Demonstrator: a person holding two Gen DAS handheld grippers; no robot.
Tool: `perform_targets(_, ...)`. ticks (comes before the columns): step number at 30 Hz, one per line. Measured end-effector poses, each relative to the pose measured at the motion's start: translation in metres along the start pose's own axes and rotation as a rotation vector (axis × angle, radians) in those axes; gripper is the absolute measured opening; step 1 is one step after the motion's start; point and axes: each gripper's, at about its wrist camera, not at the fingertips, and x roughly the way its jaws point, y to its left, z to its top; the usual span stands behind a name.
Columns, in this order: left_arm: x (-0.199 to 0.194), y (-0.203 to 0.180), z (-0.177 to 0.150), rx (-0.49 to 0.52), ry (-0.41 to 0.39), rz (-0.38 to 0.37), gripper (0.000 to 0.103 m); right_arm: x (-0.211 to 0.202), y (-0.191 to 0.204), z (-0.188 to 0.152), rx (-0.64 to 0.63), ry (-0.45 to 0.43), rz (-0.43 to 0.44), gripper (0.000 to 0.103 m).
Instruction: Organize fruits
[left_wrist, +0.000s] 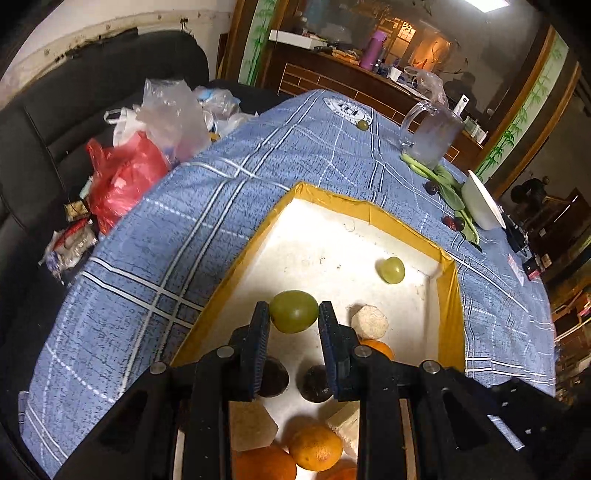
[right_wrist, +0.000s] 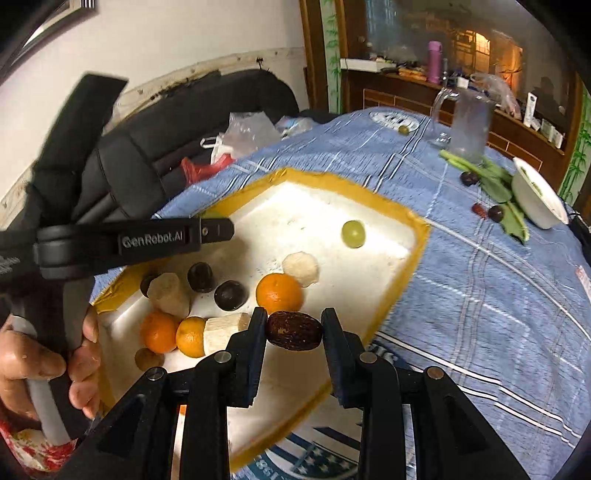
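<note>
Fruits are mostly in the white box (right_wrist: 369, 236) with the yellow rim, which sits on the blue checked cloth (left_wrist: 184, 206).

On the left side, our left gripper (left_wrist: 294, 312) is squeezed tight on a big green grape (left_wrist: 294, 311) and holds it over the box. On the box floor we see oranges (right_wrist: 279, 293), dark round fruits (right_wrist: 231, 294), pale chunks (right_wrist: 301, 267) and one more green grape (right_wrist: 353, 233).

In the middle, our right gripper (right_wrist: 294, 322) is pinched shut on a brown date (right_wrist: 293, 330), just over the near edge of the box.

So we think the job is more than half done. These two fruits need to go in.

On the right, some fruits are still out on the cloth: a small green one (left_wrist: 362, 125) far back, and little dark and red ones (right_wrist: 487, 211) by the green leaves (right_wrist: 498, 192) and the white bowl (right_wrist: 539, 199).

Some things are hard to see. Our gripper arms cover the near part of the box. We cannot tell what the pale chunks are. The right view is a bit blurry. The bags (left_wrist: 147, 147) on the black seat hide what is inside them.
</note>
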Motion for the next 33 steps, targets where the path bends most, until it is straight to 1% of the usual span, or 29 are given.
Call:
perform_targets(1, 0.002, 0.003, -0.001, -0.011, 0.011, -0.012, 0.030, 0.002, 0.000, 0.000, -0.003, 0.003, 0.000, 0.033)
perform_targets(2, 0.003, 0.004, -0.001, -0.019, 0.013, -0.019, 0.042, 0.004, 0.002, 0.000, -0.006, 0.004, 0.002, 0.033)
perform_targets(4, 0.002, 0.006, -0.002, -0.033, 0.004, -0.029, 0.055, 0.006, 0.003, -0.001, -0.009, 0.001, 0.008, 0.033)
perform_targets(6, -0.001, 0.006, -0.003, -0.040, -0.005, -0.037, 0.058, 0.006, 0.004, -0.001, -0.012, -0.003, 0.015, 0.035)
perform_targets(7, -0.002, 0.006, -0.004, -0.041, -0.007, -0.041, 0.062, 0.006, 0.005, -0.001, -0.015, -0.007, 0.012, 0.038)
perform_targets(8, -0.005, 0.005, -0.004, -0.039, -0.013, -0.047, 0.065, 0.005, 0.005, -0.002, -0.018, -0.015, 0.009, 0.044)
perform_targets(9, -0.007, 0.003, -0.006, -0.034, -0.021, -0.049, 0.066, 0.003, 0.005, -0.003, -0.018, -0.024, 0.008, 0.047)
perform_targets(10, -0.010, 0.001, -0.007, -0.028, -0.028, -0.048, 0.067, 0.000, 0.005, -0.004, -0.017, -0.035, 0.008, 0.047)
perform_targets(13, -0.021, -0.006, -0.012, -0.003, -0.060, -0.038, 0.070, -0.012, 0.002, -0.008, -0.005, -0.066, 0.009, 0.047)
perform_targets(14, -0.027, -0.009, -0.015, 0.008, -0.080, -0.030, 0.072, -0.017, 0.000, -0.010, 0.000, -0.077, 0.006, 0.049)
perform_targets(17, -0.041, -0.016, -0.023, 0.025, -0.131, -0.001, 0.075, -0.033, -0.008, -0.020, 0.019, -0.112, -0.015, 0.059)
perform_targets(19, -0.053, -0.022, -0.031, 0.027, -0.187, 0.035, 0.077, -0.042, -0.016, -0.027, 0.040, -0.131, -0.033, 0.061)
perform_targets(21, -0.063, -0.026, -0.036, 0.029, -0.238, 0.084, 0.080, -0.049, -0.023, -0.033, 0.070, -0.138, -0.039, 0.061)
perform_targets(24, -0.087, -0.039, -0.052, 0.043, -0.379, 0.253, 0.088, -0.056, -0.032, -0.043, 0.115, -0.141, -0.036, 0.061)
perform_targets(26, -0.106, -0.048, -0.066, 0.053, -0.497, 0.379, 0.097, -0.058, -0.035, -0.049, 0.128, -0.138, -0.035, 0.061)
perform_targets(27, -0.114, -0.051, -0.073, 0.055, -0.547, 0.418, 0.100, -0.059, -0.035, -0.052, 0.131, -0.137, -0.035, 0.061)
perform_targets(28, -0.130, -0.057, -0.087, 0.058, -0.652, 0.470, 0.103, -0.059, -0.035, -0.056, 0.134, -0.137, -0.033, 0.061)
perform_targets(30, -0.152, -0.064, -0.108, 0.068, -0.786, 0.513, 0.103, -0.062, -0.033, -0.061, 0.138, -0.137, -0.029, 0.062)
perform_targets(31, -0.161, -0.067, -0.118, 0.081, -0.839, 0.514, 0.103, -0.063, -0.032, -0.064, 0.139, -0.137, -0.026, 0.062)
perform_targets(32, -0.166, -0.068, -0.126, 0.090, -0.866, 0.505, 0.103, -0.065, -0.030, -0.066, 0.140, -0.138, -0.021, 0.062)
perform_targets(33, -0.167, -0.067, -0.131, 0.091, -0.871, 0.507, 0.103, -0.066, -0.029, -0.068, 0.139, -0.139, -0.017, 0.062)
